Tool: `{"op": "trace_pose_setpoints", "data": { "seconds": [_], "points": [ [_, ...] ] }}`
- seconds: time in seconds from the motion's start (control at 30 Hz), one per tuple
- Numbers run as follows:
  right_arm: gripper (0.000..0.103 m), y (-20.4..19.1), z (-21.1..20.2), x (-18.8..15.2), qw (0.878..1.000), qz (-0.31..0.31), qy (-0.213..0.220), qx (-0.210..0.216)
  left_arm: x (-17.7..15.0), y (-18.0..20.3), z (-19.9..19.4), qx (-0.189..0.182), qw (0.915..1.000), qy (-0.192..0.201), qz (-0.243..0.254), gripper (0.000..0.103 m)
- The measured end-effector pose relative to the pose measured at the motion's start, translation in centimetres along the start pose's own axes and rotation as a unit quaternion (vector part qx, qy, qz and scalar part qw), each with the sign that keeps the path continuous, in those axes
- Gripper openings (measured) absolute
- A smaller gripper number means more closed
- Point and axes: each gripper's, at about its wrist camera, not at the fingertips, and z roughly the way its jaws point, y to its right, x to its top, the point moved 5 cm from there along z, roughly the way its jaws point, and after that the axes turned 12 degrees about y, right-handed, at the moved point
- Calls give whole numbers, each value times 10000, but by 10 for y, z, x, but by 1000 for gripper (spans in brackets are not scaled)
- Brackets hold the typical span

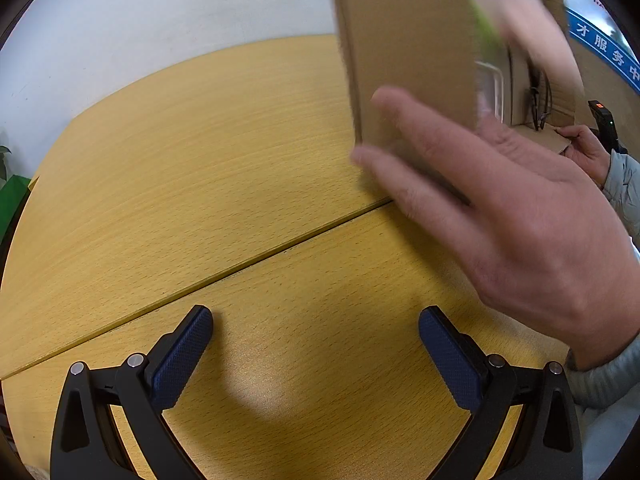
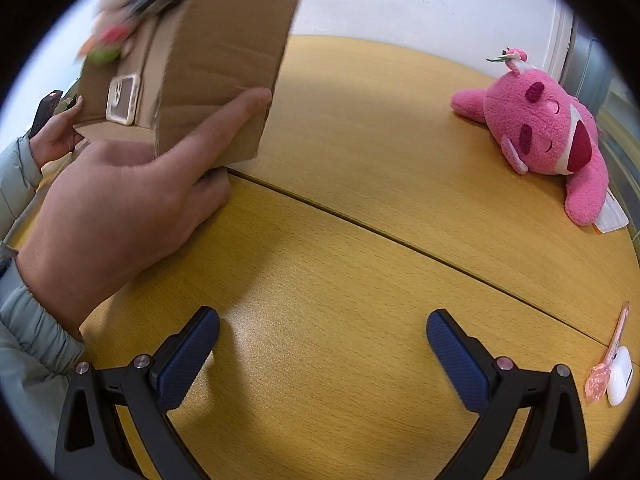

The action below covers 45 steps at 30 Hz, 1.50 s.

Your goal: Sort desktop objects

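A person's bare hands [image 1: 520,216] hold a tipped cardboard box [image 1: 408,52] above the wooden table; it also shows in the right wrist view [image 2: 224,52], with blurred small items and a white phone case [image 2: 124,98] inside it. A pink plush toy [image 2: 548,132] lies on the table at the far right. A pink spoon-like stick [image 2: 608,356] and a white earbud case [image 2: 620,376] lie at the near right. My left gripper [image 1: 316,340] is open and empty over the table. My right gripper [image 2: 322,344] is open and empty too.
The wooden table [image 1: 200,160] has a seam running across it [image 2: 400,240]. A white wall stands behind the table. A black device [image 1: 604,120] with a red light is at the far right of the left wrist view.
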Motion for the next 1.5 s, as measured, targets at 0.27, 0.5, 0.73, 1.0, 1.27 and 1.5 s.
{"op": "trace_pose_setpoints", "data": {
  "seconds": [0.27, 0.5, 0.73, 1.0, 1.27, 1.5],
  "points": [
    [103, 2, 3, 2, 10000, -1, 2, -2, 3, -3, -1, -1, 10000, 0, 1, 103],
    [103, -3, 3, -4, 10000, 2, 6, -2, 9, -8, -3, -2, 10000, 2, 6, 103],
    [103, -6, 1, -6, 10000, 1, 4, -4, 14, -13, -7, -2, 10000, 2, 7, 103],
    [103, -3, 5, -5, 10000, 5, 6, 0, 21, -19, -13, -1, 10000, 1, 11, 103],
    [103, -3, 5, -5, 10000, 6, 6, 2, 21, -19, -14, 3, 10000, 1, 13, 103],
    [103, -2, 8, -4, 10000, 4, 3, 0, 24, -22, -18, 4, 10000, -1, 15, 103]
  ]
}}
